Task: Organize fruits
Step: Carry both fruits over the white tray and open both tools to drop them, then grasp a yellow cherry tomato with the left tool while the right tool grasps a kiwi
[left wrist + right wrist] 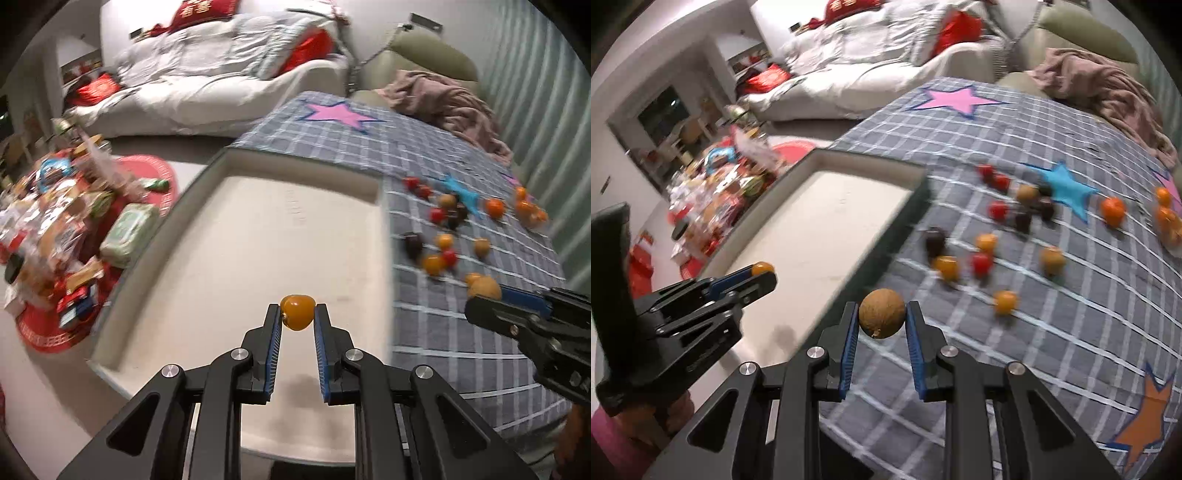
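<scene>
Fruits are the whole business, and two of them are off the cloth: the left gripper (297, 317) pinches a small glossy orange fruit (297, 312) at its very fingertips, and the right gripper (881, 318) clamps a round tan-brown fruit (882, 313) the same way, far out at the ends of the blue pads (848, 345). That tip-only hold looks like the first risk, since both fruits are round and smooth and a twist of the wrist or a slight easing of the squeeze could let either one roll out. The left claw hangs over the near end of the pale tray (301, 168), so a drop there probably lands inside, though the bare, flat floor of the tray would let the fruit run toward its low wall. The right claw is just beside the tray's right edge, over the grey checked cloth (1015, 369), so a slip there would likely send the brown fruit back onto the fabric or knock it against the rim. The two grippers sit near each other at that edge, and crossing paths could bump a fruit loose. Further right of the tray the remaining loose fruits (982, 264), red, orange, dark and tan, lie scattered close together, blurred in both views, so a careless sweep might scatter them toward the cloth's edge.
</scene>
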